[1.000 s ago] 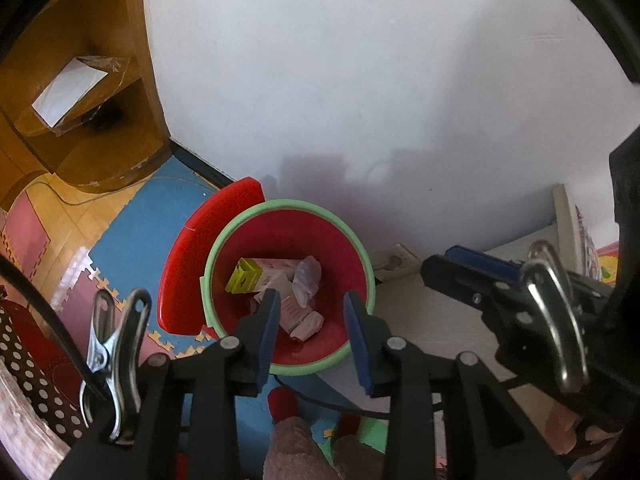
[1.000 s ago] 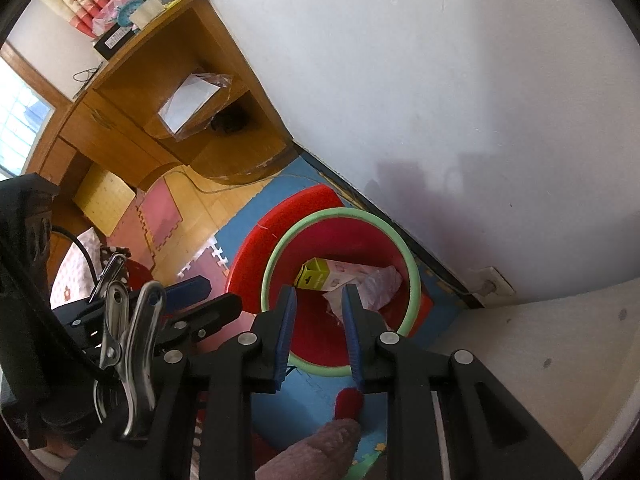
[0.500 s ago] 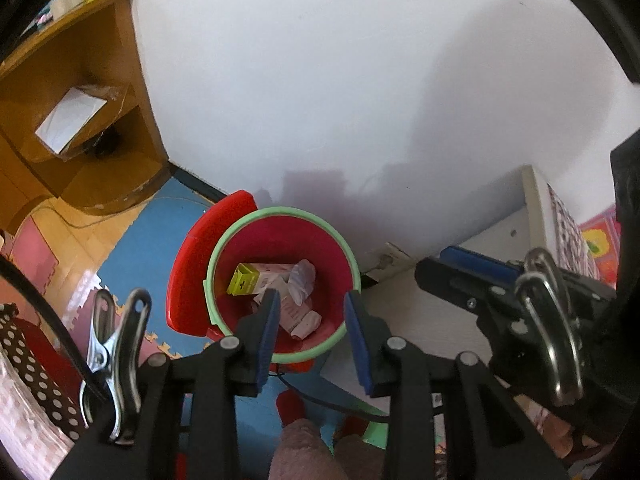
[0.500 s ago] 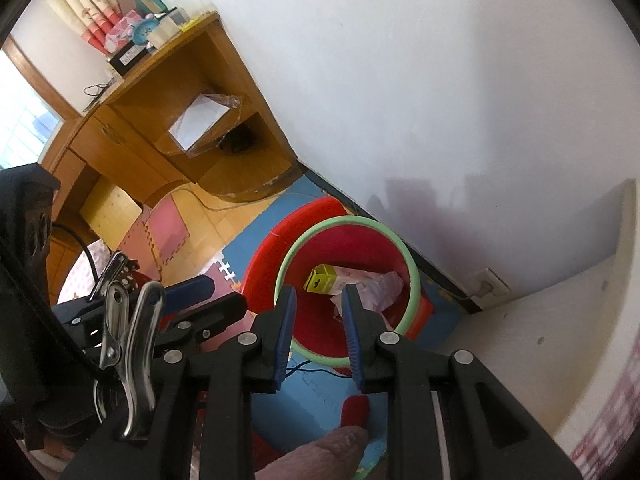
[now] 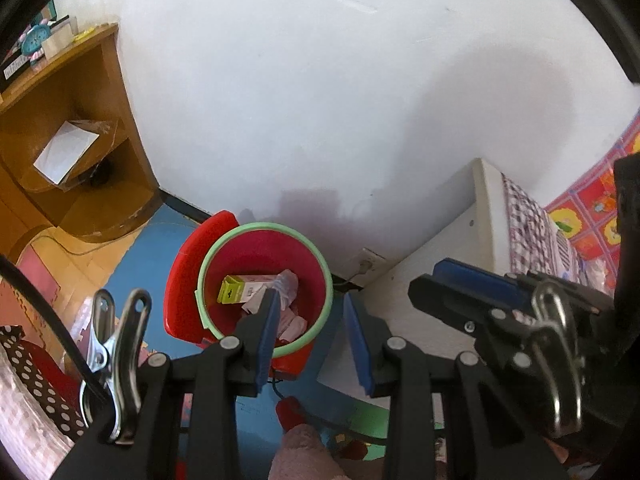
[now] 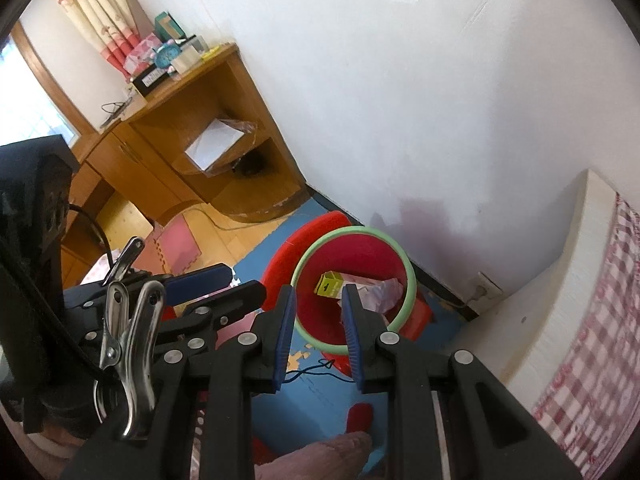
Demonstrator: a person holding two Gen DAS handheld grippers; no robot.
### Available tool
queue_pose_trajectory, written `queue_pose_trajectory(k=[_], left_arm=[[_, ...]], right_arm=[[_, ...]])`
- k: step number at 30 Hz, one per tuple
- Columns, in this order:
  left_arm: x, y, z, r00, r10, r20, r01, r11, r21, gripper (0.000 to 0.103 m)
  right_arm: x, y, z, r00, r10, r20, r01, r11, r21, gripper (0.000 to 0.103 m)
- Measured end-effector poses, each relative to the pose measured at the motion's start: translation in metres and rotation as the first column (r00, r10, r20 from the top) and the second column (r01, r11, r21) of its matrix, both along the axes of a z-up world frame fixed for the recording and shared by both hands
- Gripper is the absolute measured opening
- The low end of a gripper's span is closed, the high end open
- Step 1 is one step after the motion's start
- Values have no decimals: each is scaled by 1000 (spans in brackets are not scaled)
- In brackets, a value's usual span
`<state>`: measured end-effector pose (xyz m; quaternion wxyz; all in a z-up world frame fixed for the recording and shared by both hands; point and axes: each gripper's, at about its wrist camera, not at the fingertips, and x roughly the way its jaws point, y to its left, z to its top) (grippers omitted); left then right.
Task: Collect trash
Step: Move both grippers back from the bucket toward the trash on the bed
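Note:
A red bin with a pale green rim (image 5: 325, 276) (image 6: 411, 276) stands on the floor against the white wall, its red lid (image 5: 188, 268) (image 6: 280, 258) leaning at its left side. Inside lie a yellow-green carton (image 5: 232, 290) (image 6: 328, 284) and crumpled white and pink paper (image 5: 289, 282) (image 6: 384, 292). My left gripper (image 5: 310, 312) hangs well above the bin, open, nothing between its blue pads. My right gripper (image 6: 318, 306) is also above the bin, open and empty. Each gripper shows at the edge of the other's view.
A wooden corner desk (image 6: 192, 148) with shelves, papers and small items stands at the left. A white bed frame (image 5: 460, 248) with checked bedding (image 6: 592, 320) is at the right, a wall socket (image 6: 488, 282) beside it. Foam floor mats (image 5: 132, 256) and a cord cover the floor.
Both grippers have risen and drawn back from the bin, which now looks smaller and lower. More of the desk top, wall and bed has come into view. The jaws kept their gaps.

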<state>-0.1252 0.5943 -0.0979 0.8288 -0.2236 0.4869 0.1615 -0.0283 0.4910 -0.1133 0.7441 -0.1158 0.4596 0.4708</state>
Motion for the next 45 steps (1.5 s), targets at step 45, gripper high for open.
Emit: queue_pose_trajectory(k=[45], left_arm=[[-11,-324,123,926,-350,141,336,935,116,35]], right_arm=[[-96,-385,93,912,-402,87,365,888,280,24]])
